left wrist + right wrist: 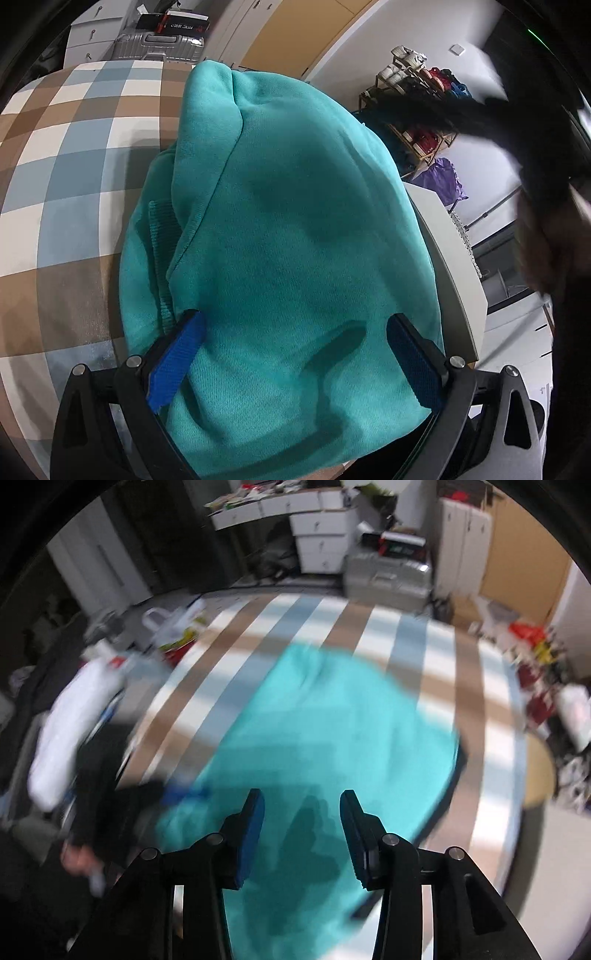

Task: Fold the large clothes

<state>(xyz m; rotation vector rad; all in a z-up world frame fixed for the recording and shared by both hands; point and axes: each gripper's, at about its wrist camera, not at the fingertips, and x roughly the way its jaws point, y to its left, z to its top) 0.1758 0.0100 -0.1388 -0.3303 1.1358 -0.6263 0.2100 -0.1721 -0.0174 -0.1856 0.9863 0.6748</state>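
Observation:
A teal sweatshirt (295, 206) lies folded into a thick bundle on a bed with a brown, blue and white checked cover (62, 177). My left gripper (295, 319) stands wide open at the bundle's near edge. The cloth lies between its blue pads (173, 362), and the left one is tucked beside the ribbed hem. In the blurred right wrist view, my right gripper (302, 794) hangs open above the sweatshirt (332, 723) with nothing between its fingers. The left gripper (184, 794) shows there as a blue smear at the garment's left edge. A blurred hand (554, 240) is at the right.
A silver suitcase (159, 42) and white drawers (321, 542) stand beyond the bed's far end. A shoe rack (417, 96) and a purple bag (441, 181) are against the wall. A white board (454, 258) borders the bed close to the sweatshirt. A white bundle (74, 731) lies off the bed.

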